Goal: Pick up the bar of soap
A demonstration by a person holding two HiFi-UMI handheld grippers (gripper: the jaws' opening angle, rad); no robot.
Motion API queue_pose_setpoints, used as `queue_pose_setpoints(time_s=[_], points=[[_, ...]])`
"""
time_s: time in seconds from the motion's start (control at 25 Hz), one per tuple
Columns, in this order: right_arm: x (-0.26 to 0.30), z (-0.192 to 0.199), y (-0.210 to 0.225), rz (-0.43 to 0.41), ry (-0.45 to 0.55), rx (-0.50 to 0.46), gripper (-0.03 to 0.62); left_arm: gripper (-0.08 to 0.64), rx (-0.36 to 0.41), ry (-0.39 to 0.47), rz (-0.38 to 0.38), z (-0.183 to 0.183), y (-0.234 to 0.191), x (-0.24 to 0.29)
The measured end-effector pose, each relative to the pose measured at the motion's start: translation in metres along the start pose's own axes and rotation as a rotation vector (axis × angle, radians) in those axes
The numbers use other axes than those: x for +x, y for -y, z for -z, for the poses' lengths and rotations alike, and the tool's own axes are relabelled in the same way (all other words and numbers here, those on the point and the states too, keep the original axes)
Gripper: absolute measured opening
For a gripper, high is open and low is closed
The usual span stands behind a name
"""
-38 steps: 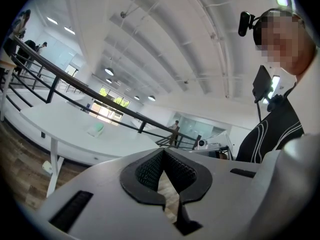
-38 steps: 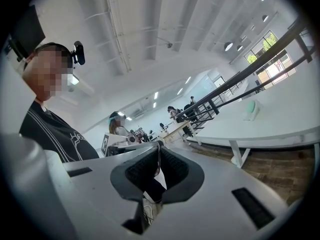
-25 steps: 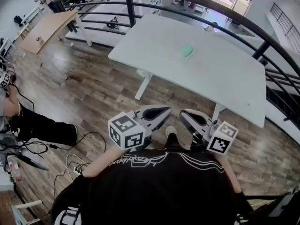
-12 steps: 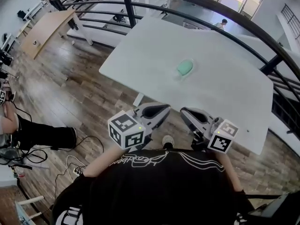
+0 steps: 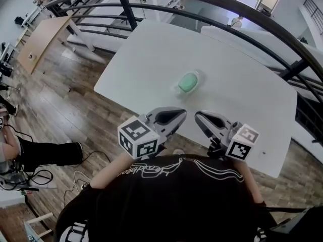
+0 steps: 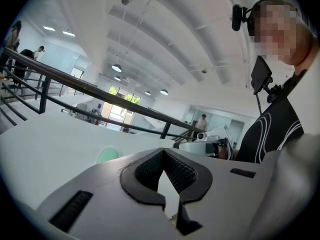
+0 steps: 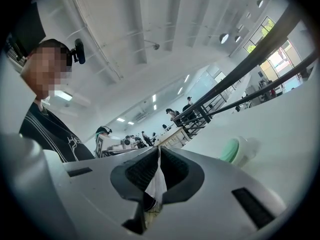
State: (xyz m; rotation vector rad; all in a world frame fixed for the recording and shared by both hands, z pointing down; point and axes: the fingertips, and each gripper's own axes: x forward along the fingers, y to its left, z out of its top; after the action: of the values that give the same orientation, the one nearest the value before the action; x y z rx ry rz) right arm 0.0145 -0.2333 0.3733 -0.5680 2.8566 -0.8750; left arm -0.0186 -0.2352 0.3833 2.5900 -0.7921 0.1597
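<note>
Your left gripper (image 5: 180, 116) and right gripper (image 5: 198, 117), clenched empty, aim over the table's (image 5: 151, 59) near edge toward the bar of soap (image 5: 187, 82).

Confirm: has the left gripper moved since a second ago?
Yes. The left gripper has advanced toward the table: its tips now overlap the near edge, nearer the bar of soap.

The right gripper (image 7: 159, 153) had its jaws closed together, nothing between them — beyond them, to the right, the green bar of soap (image 7: 230, 150) sat on the white table (image 7: 292, 129).
</note>
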Motion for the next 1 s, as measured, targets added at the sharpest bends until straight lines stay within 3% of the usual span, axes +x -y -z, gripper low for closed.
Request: queue_pose_setpoints(time_s=[0.68, 1.0], points=[[-0.003, -0.011, 0.041, 0.032, 0.001, 0.002, 0.018, 0.008, 0.042, -0.063, -0.067, 0.001, -0.028, 0.027], [-0.002, -0.015, 0.052, 0.05, 0.02, 0.012, 0.018, 0.008, 0.028, -0.083, -0.032, 0.004, -0.036, 0.036]])
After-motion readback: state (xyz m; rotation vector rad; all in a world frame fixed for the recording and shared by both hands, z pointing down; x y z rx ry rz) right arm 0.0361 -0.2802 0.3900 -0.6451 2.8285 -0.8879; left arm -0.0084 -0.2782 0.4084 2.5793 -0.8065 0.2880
